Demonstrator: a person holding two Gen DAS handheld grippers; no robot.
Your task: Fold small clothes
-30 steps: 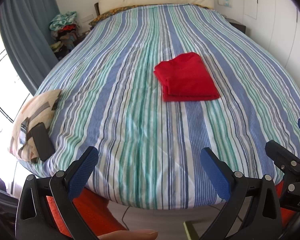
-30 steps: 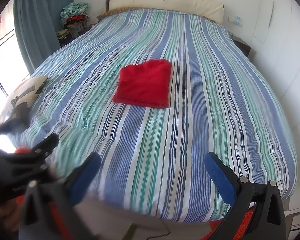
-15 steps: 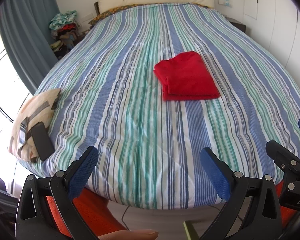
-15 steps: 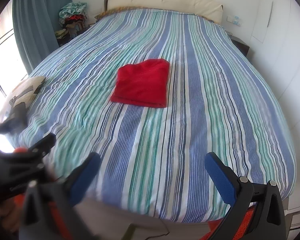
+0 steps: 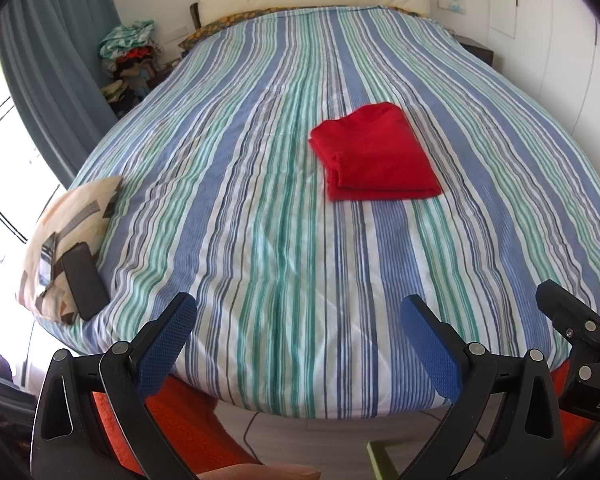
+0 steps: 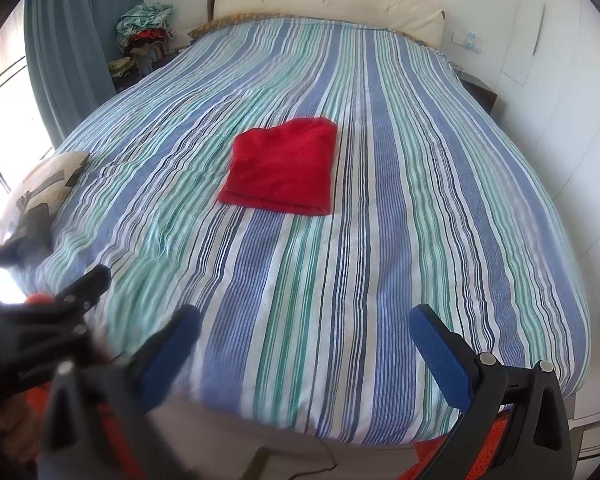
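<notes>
A red garment (image 5: 374, 152), folded into a neat rectangle, lies flat in the middle of the striped bed (image 5: 260, 240); it also shows in the right wrist view (image 6: 284, 166). My left gripper (image 5: 298, 340) is open and empty, held back over the bed's foot edge, well short of the garment. My right gripper (image 6: 306, 348) is open and empty too, also at the foot edge. Part of the right gripper shows at the right edge of the left wrist view (image 5: 580, 328), and the left one at the left of the right wrist view (image 6: 32, 320).
A patterned cushion (image 5: 72, 232) with a black phone (image 5: 85, 280) on it lies at the bed's left near corner. A pile of clothes (image 5: 130, 56) sits beside the headboard, next to a blue curtain (image 5: 52, 72). White wardrobe doors (image 6: 572, 92) line the right side.
The right wrist view has shifted slightly, so the garment sits a little further left and lower. The left gripper has not moved. The garment lies as before.
</notes>
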